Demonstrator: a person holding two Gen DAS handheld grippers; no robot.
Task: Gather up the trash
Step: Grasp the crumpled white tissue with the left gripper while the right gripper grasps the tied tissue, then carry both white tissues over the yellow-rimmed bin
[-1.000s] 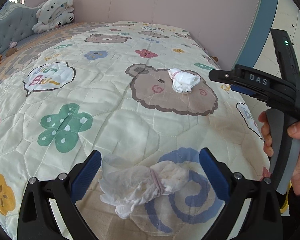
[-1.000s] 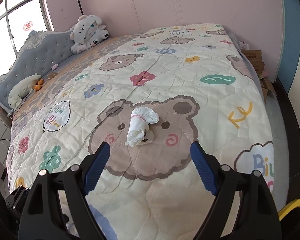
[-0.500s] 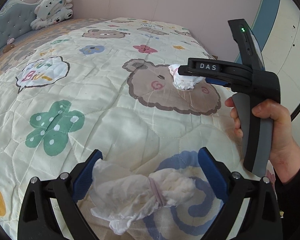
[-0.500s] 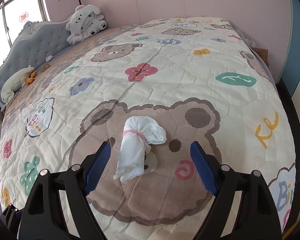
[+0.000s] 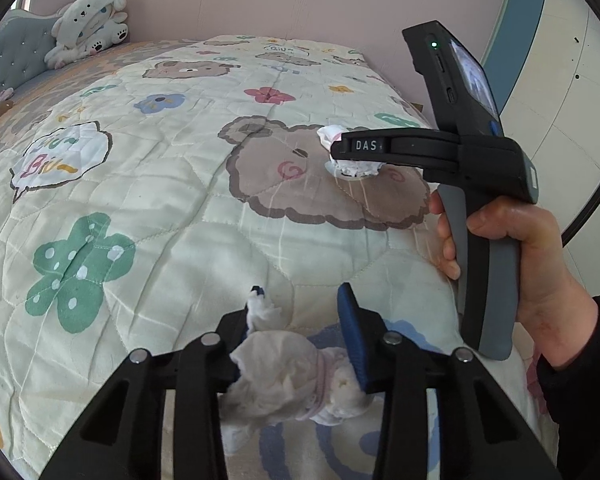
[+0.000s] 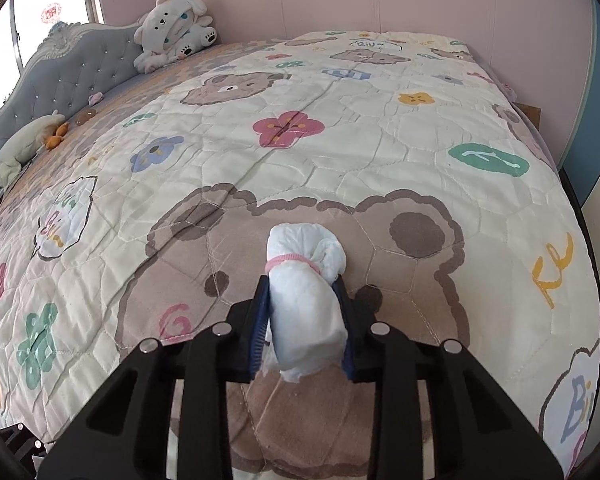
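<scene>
2 tissue wads point(image 5: 292, 376) point(image 6: 306, 300) on quilt point(image 6: 340, 160)

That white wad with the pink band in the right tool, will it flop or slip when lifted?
The tissue bundle looks soft and crumpled, so it probably squashes between the right tool pads. Likely very light. Its banded end may droop.

"DAS" — right gripper point(image 5: 342, 148) side label, "Biu" — speech-bubble prints on quilt point(image 5: 172, 216)

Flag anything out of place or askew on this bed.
Only the trash is out of place: two tissue wads tied with pink bands, one in the left gripper, one in the right gripper. The quilt lies tidy.
</scene>
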